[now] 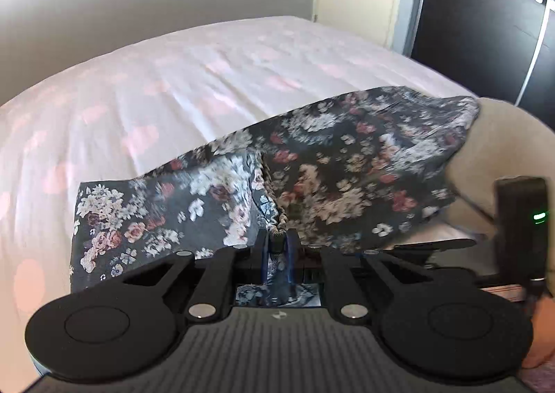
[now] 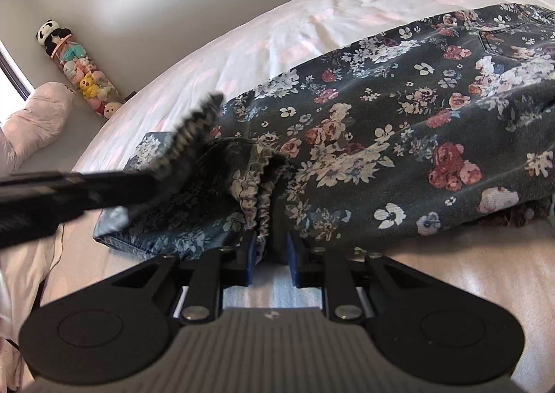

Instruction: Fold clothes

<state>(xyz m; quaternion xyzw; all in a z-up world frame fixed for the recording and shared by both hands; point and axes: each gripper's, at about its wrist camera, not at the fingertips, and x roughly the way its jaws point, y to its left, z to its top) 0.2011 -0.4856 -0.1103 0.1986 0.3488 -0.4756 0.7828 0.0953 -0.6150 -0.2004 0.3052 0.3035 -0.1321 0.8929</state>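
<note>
While no readable writing shows anywhere, a small pale emblem sits on the ribbed housing of each gripper, too small to make out. One garment is in view: dark floral trousers (image 1: 347,157) lying on the pink-and-white bedsheet (image 1: 194,80), near the bed's front edge. Two grippers work on them. The left gripper (image 1: 277,244) has its blue-padded jaws drawn close together on a frilled, gathered hem of the fabric, which bunches between them. The right gripper (image 2: 272,250) has its jaws somewhat apart, with a ruffled elastic hem lying against the left pad; whether it truly grips the cloth cannot be told. In the right wrist view the trousers (image 2: 399,136) run with their long axis from the hems near the jaws up and away to the right, where a stitched pocket shows at the far end; one leg end lies folded to the left. The left gripper crosses that view as a blurred black bar (image 2: 86,185). One tube of plush toys (image 2: 79,74) stands by the wall, a panda on top, beside one pink pillow (image 2: 34,115).
</note>
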